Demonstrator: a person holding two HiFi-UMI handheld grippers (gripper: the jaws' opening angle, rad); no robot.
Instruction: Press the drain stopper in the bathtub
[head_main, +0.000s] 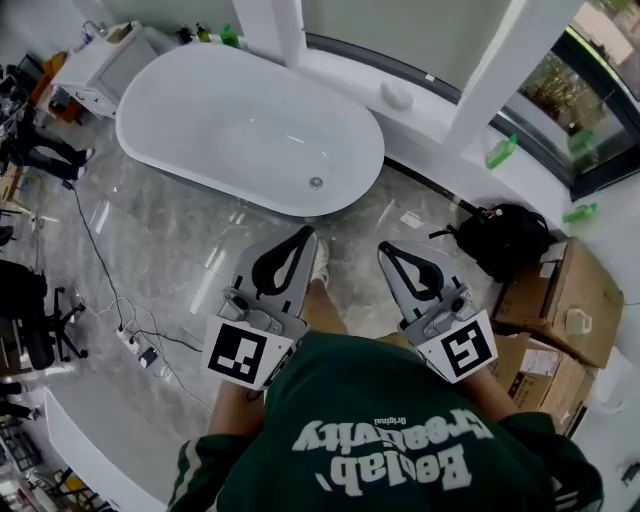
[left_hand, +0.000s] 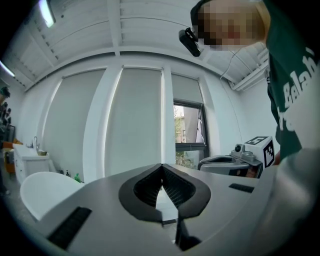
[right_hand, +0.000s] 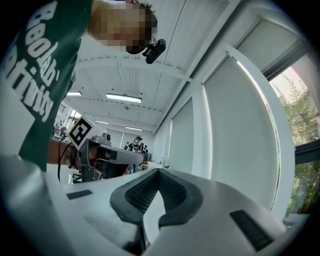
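The drain stopper (head_main: 316, 183) sat in the floor of the white bathtub (head_main: 200, 90), toward the end nearest the person, well apart from both tools. It looked like a small, round, stiff metal cap, probably sprung, so it would need no grasp at all: a firm push straight down on its centre, taking care not to skid off onto the smooth enamel. The left claw (head_main: 308, 233) and the right claw (head_main: 385, 249) were each pressed together at the tips with nothing between them, held level over the marble floor (head_main: 180, 250) short of the tub. Only the head view showed the stopper. The left gripper view caught just one end of the tub beside a window (left_hand: 188, 135), and the right gripper view showed ceiling and blinds instead.
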